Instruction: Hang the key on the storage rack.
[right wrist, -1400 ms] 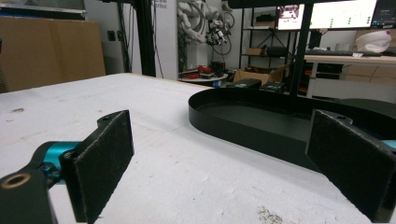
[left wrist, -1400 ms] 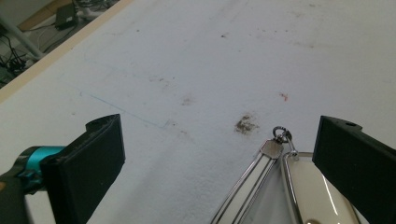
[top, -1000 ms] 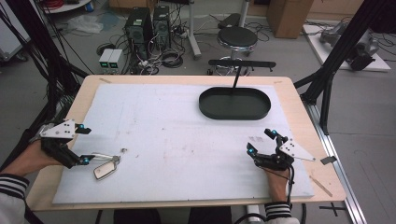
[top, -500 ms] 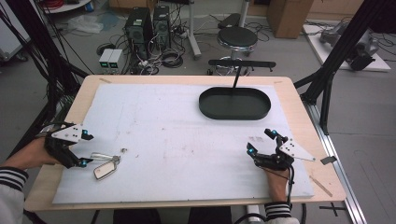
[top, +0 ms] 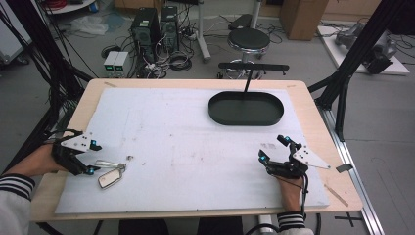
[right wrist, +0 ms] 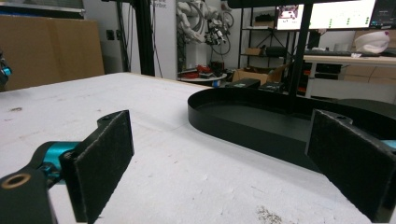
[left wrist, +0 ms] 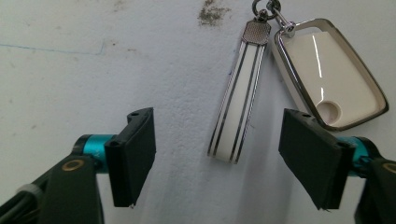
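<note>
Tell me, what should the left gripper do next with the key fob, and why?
Probably keep closing the left gripper on the white strap. Its jaws have just been closing, the strap lies between them untouched, and the key fob hangs on the same ring, so pinching the strap should lift both.

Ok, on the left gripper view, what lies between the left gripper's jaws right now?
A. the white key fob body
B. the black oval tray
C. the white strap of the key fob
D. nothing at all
C: the white strap lies flat on the table between the left gripper's jaws, which have just been closing and do not touch it; the key fob body sits beyond the one jaw.
</note>
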Tool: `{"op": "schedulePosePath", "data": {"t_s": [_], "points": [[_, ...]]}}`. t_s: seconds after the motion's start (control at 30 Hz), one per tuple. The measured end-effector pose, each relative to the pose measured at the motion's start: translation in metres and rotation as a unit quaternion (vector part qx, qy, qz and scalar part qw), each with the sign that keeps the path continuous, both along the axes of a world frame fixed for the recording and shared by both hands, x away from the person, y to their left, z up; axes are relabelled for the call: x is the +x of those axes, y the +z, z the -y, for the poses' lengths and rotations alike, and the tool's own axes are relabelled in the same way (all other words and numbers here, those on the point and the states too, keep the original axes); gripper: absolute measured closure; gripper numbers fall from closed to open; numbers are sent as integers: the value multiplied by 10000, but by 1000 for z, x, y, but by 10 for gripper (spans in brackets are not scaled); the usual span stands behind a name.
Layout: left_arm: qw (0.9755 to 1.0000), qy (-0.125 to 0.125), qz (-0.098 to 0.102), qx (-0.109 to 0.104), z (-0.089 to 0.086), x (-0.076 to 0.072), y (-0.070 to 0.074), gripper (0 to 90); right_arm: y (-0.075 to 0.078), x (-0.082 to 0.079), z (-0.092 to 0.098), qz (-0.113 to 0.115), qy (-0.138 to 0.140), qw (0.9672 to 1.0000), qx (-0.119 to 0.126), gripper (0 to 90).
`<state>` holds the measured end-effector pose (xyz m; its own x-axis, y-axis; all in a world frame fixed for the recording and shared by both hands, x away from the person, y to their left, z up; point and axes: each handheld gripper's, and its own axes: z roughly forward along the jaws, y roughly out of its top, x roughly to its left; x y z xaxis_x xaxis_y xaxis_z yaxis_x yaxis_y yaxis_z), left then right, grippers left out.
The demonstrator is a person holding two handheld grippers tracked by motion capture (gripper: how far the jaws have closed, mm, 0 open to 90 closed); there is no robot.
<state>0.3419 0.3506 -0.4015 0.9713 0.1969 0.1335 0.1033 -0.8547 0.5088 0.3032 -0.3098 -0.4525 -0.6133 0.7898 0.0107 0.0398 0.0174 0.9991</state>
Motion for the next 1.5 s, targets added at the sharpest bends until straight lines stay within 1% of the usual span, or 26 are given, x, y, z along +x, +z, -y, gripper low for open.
{"op": "schedulePosePath", "data": {"t_s": [0.1,0.17,0.23,0.27,0.3,0.37,0.43,0.53,0.67,0.73,0.8,0.9,1.0,1.07,1.17,1.23,1.3,1.5], "points": [[10000,15,-15,30,0,1,-1,310,0,0,0,1,0,10000,0,67],[9999,-31,-35,89,1,1,-2,357,0,0,0,1,3,10000,0,67],[9998,-80,-80,151,1,2,-3,370,0,0,0,0,0,10000,-1,67],[9998,-84,-112,121,1,2,-3,396,0,0,0,-3,2,10000,-1,67],[9998,-108,-99,128,2,2,-4,426,0,0,0,-1,2,10000,4,68],[9997,-132,-120,183,2,2,-3,453,0,0,0,-10,5,10000,7,67],[9997,-110,-133,180,3,2,-4,488,0,0,0,-2,2,10000,3,67],[9996,-91,-162,198,3,3,-4,503,0,0,0,-4,2,10000,6,67],[9993,-122,-211,298,5,3,-5,534,0,0,0,-5,2,10000,6,67],[9993,-121,-210,294,5,3,-5,543,0,0,0,0,0,10000,-2,67],[9990,-101,-283,322,6,4,-4,553,0,0,0,-10,1,10000,5,67],[9989,-73,-310,333,5,4,-4,591,0,0,0,-5,3,10000,5,67],[9989,-90,-306,339,5,4,-4,611,0,0,0,-2,4,10000,2,67],[9986,-102,-344,392,6,4,-4,621,0,0,0,-2,1,10000,4,67],[9984,-110,-382,406,7,4,-5,630,0,0,0,-3,2,10000,8,67],[9984,-97,-395,396,7,5,-5,672,0,0,0,-2,2,10000,6,68],[9983,-97,-428,394,7,6,-5,691,0,0,0,-3,2,10000,7,67],[9982,-142,-379,439,8,5,-6,709,0,0,0,-7,1,10000,13,68]]}}
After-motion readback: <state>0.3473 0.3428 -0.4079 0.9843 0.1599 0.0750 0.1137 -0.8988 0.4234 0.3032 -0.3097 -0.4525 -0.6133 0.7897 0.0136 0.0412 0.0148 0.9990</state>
